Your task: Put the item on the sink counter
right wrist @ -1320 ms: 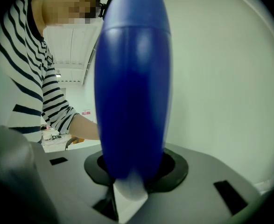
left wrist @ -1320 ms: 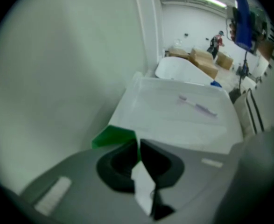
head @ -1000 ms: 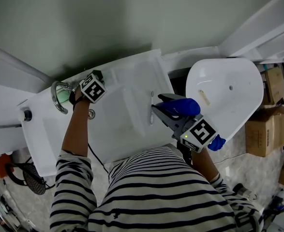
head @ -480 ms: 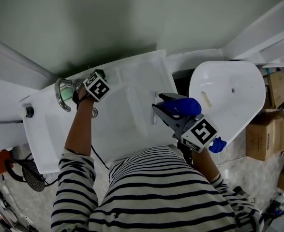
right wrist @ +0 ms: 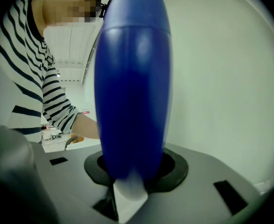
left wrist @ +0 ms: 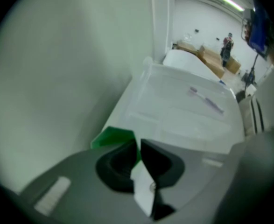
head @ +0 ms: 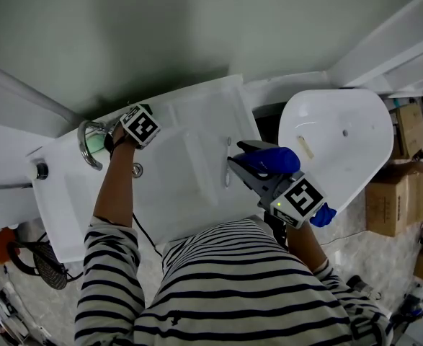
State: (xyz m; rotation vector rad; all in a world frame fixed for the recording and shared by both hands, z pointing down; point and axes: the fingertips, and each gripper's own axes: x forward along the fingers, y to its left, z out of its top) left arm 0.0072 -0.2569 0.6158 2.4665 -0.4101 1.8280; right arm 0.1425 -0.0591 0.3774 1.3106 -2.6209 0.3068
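Observation:
The white sink counter (head: 189, 193) runs below me. My left gripper (head: 101, 141) is at its far left corner beside the chrome faucet (head: 86, 148). A thin green item (left wrist: 111, 136) sits between the left gripper's (left wrist: 137, 149) jaws. The pads still touch it while the jaws are opening slightly. My right gripper (head: 243, 158) hovers over the counter's right edge, shut on a dark blue bottle (head: 270, 158). In the right gripper view the blue bottle (right wrist: 132, 87) stands straight out of that gripper (right wrist: 132, 171) and fills most of the picture.
A purple toothbrush (left wrist: 207, 100) lies on the far part of the sink. A white oval fixture (head: 341, 143) stands right of the sink, with cardboard boxes (head: 395, 193) beyond it. A shower head (head: 49, 269) lies on the floor at lower left. The wall runs close behind the counter.
The left gripper has stayed by the faucet with only a small sway. The right gripper and its blue bottle have not moved.

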